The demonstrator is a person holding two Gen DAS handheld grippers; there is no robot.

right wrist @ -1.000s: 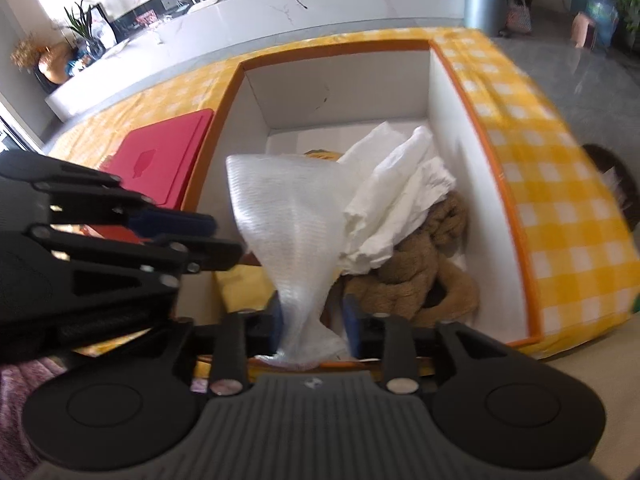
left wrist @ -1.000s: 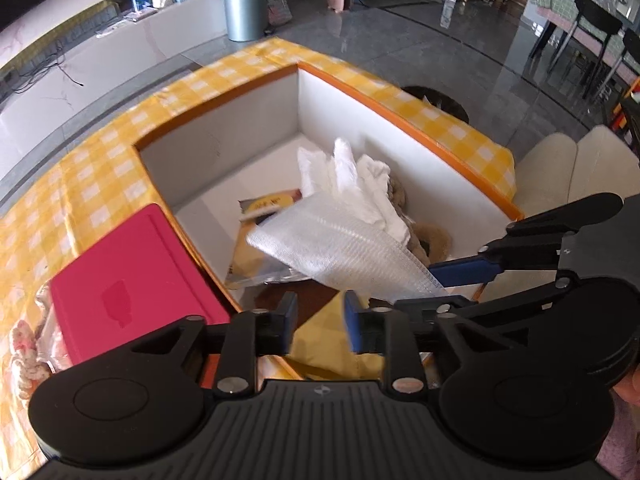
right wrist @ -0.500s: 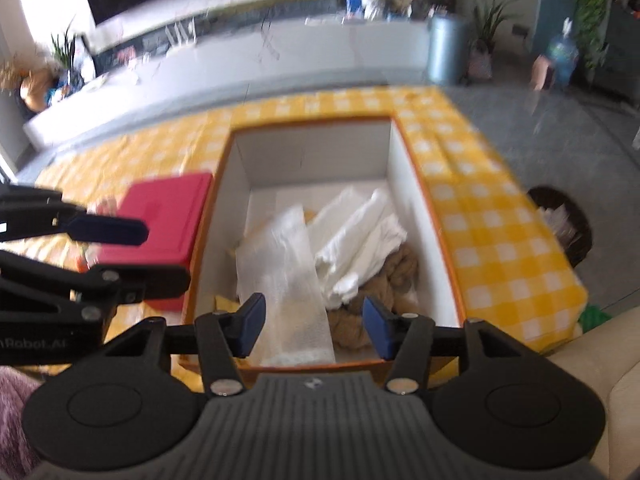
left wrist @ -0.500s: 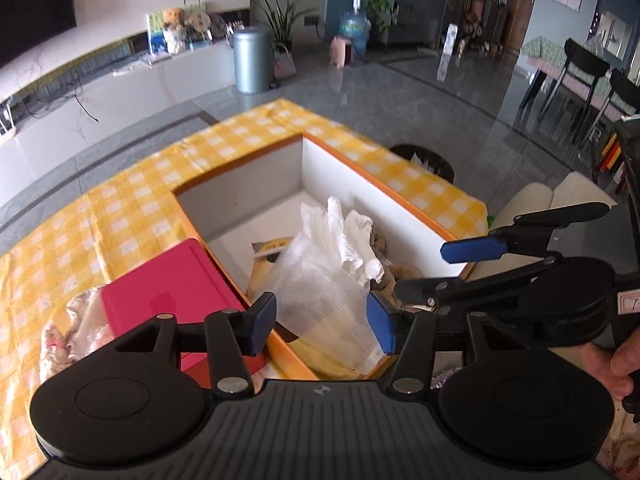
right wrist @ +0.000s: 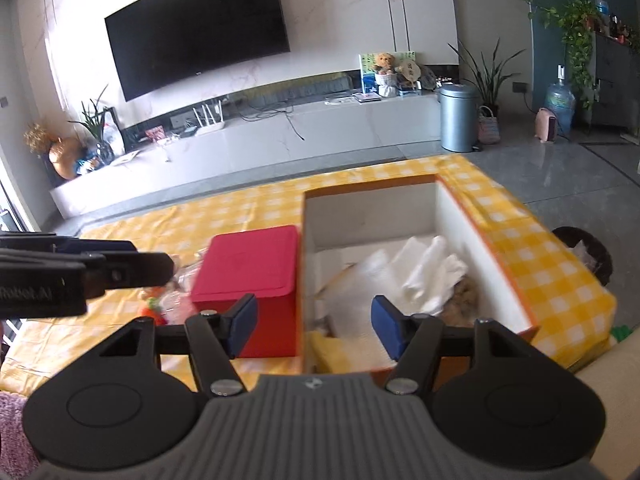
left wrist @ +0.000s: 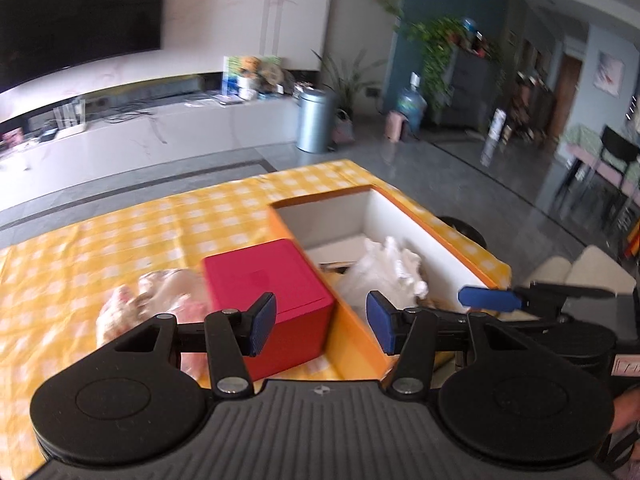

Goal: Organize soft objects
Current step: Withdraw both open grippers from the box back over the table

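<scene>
orange box [right wrist: 504, 240] w/ bubble wrap [right wrist: 360, 280], white cloths [right wrist: 432, 272], teddy [right wrist: 466, 300]; both grippers' jaws spread, empty.

The orange-rimmed box [right wrist: 496, 248] with white inner walls sits open-topped on the yellow-checked cloth, filling the 3 o'clock half of the right wrist view. Inside, a sheet of translucent bubble wrap [right wrist: 360, 280] lies crumpled toward the box's 9 o'clock wall, reaching the near end. Touching it at 3 o'clock is a bundle of white cloth [right wrist: 434, 268] — folded in loose ridges, resting on top of a brown plush toy [right wrist: 466, 300], of which only a fuzzy patch shows at 5 o'clock. Outside the box, at 9 o'clock past the red case, a pale pink soft item in clear wrapping [left wrist: 160, 296] lies on the cloth — blurred.
</scene>
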